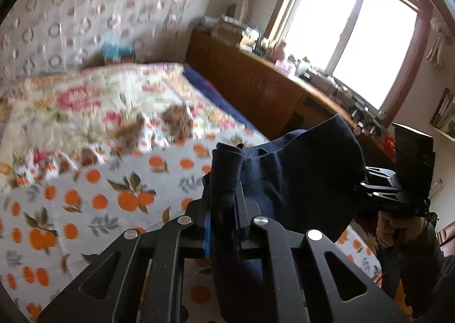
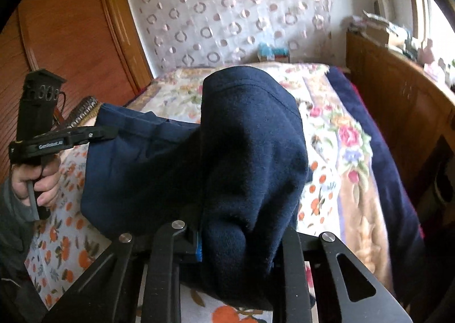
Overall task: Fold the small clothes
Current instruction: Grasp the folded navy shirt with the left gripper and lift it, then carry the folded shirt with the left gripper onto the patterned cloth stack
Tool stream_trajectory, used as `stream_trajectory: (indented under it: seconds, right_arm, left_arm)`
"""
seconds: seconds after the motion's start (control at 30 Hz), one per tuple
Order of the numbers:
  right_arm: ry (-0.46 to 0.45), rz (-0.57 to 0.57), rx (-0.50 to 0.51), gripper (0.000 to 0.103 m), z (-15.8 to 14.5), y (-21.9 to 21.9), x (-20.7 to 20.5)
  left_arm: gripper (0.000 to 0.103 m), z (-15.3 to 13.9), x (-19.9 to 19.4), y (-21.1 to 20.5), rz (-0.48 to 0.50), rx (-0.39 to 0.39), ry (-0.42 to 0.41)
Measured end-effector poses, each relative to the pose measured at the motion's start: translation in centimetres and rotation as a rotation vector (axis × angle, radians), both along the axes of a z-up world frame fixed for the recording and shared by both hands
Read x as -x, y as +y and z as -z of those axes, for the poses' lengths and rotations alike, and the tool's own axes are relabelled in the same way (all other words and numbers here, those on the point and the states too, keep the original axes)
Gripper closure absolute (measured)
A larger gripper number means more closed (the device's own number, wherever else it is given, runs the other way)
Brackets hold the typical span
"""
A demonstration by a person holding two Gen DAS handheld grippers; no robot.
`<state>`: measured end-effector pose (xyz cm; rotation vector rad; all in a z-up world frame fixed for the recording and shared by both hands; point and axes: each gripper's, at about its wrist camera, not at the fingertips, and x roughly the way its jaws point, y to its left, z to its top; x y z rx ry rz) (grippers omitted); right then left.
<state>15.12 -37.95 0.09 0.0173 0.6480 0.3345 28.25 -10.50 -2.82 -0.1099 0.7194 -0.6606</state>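
A small navy blue garment (image 1: 298, 180) hangs in the air above the bed, stretched between both grippers. My left gripper (image 1: 224, 180) is shut on one edge of it, the cloth bunched over its fingers. My right gripper (image 2: 244, 209) is shut on the other edge; the garment (image 2: 176, 169) drapes over it and hides its fingertips. The right gripper also shows in the left wrist view (image 1: 398, 189), and the left gripper in the right wrist view (image 2: 82, 135).
Below lies the bed sheet with orange fruit print (image 1: 85, 209), also in the right wrist view (image 2: 57, 237). A floral quilt (image 1: 99, 101) is piled at the head. A wooden cabinet (image 1: 256, 81) with clutter runs under the window. A wooden wardrobe (image 2: 71, 38) stands left.
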Motion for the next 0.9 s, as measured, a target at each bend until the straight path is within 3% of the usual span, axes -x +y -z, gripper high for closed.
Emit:
stream_trajectory:
  seconds: [0.23, 0.53, 0.7, 0.9]
  right_arm:
    - [-0.091, -0.093, 0.041, 0.08, -4.0, 2.7, 0.0]
    - [-0.171, -0.369, 0.097, 0.08, -7.7, 14.1, -3.4]
    - [-0.195, -0.52, 0.135, 0.08, -9.1, 22.4, -6.4]
    - [-0.203, -0.688, 0.212, 0.08, -9.7, 31.7, -10.8]
  left_arm:
    - [0.091, -4.4, 3.3, 5.8, -0.106, 0.007, -0.123]
    - [0.091, -6.9, 8.6, 17.3, -0.385, -0.061, -0.244]
    - [0.091, -6.8, 10.2, 23.2, -0.542, -0.09, -0.278]
    - [0.091, -3.9, 12.2, 28.6, -0.725, -0.093, -0.271]
